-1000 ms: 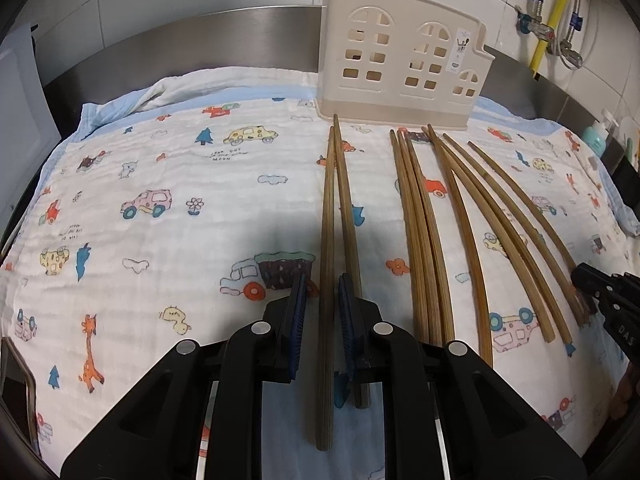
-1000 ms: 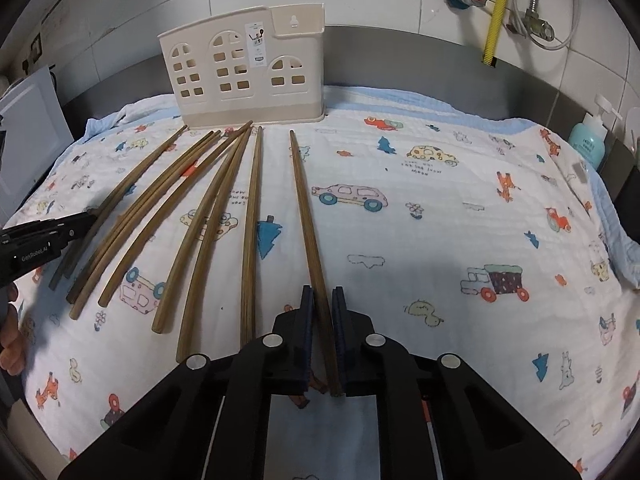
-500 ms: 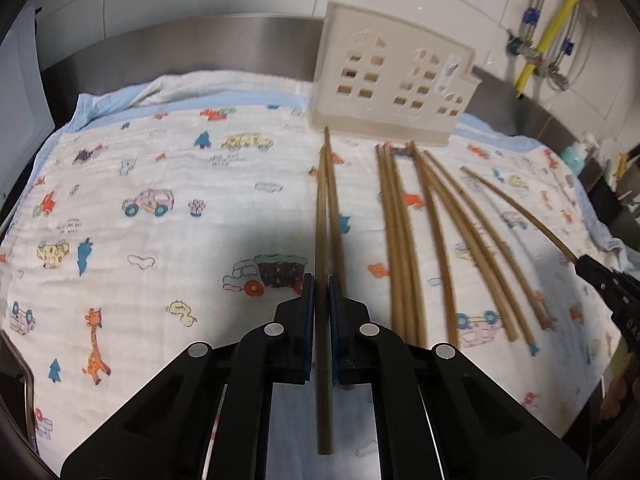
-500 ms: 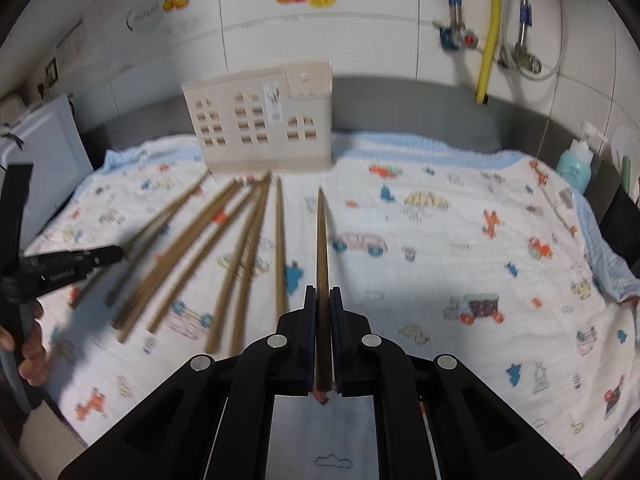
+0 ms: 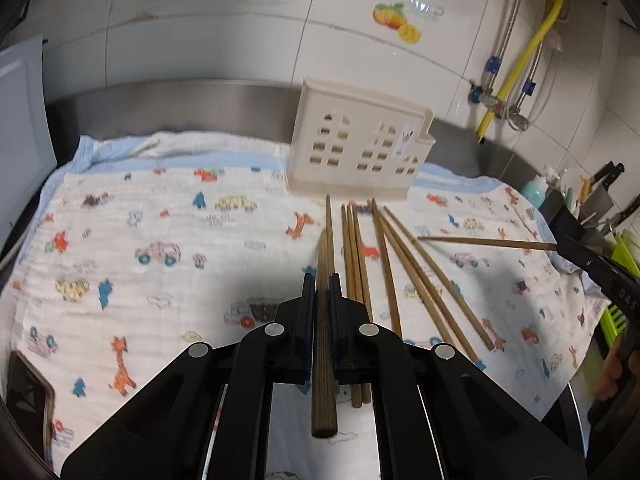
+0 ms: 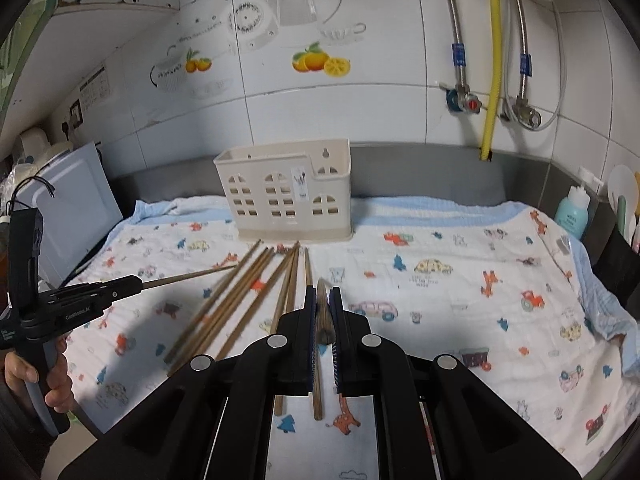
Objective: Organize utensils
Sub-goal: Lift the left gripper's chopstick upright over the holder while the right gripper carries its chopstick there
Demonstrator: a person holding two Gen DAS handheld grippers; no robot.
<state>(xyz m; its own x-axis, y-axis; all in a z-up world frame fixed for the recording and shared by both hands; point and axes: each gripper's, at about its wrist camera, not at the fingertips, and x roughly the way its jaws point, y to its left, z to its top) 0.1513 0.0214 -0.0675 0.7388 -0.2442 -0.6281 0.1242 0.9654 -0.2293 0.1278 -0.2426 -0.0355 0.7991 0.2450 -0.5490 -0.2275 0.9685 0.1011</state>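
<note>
My left gripper (image 5: 319,286) is shut on a brown wooden chopstick (image 5: 323,344) and holds it raised over the cloth, tip pointing at the cream utensil holder (image 5: 360,146). My right gripper (image 6: 322,298) is shut on another chopstick (image 6: 323,322), lifted the same way toward the holder (image 6: 286,192). Several chopsticks (image 5: 394,276) lie fanned on the cloth in front of the holder; they also show in the right wrist view (image 6: 244,292). Each gripper with its chopstick shows in the other's view: the right one (image 5: 568,246), the left one (image 6: 132,284).
A cartoon-print cloth (image 5: 160,248) covers the steel counter. The tiled wall with pipes (image 6: 494,60) stands behind. A teal bottle (image 6: 574,216) and a knife rack (image 5: 604,200) are at the right; a white board (image 6: 68,204) leans at the left.
Both grippers closed on one chopstick each and lifted them off the cloth, tilting up so more of the wall shows.
</note>
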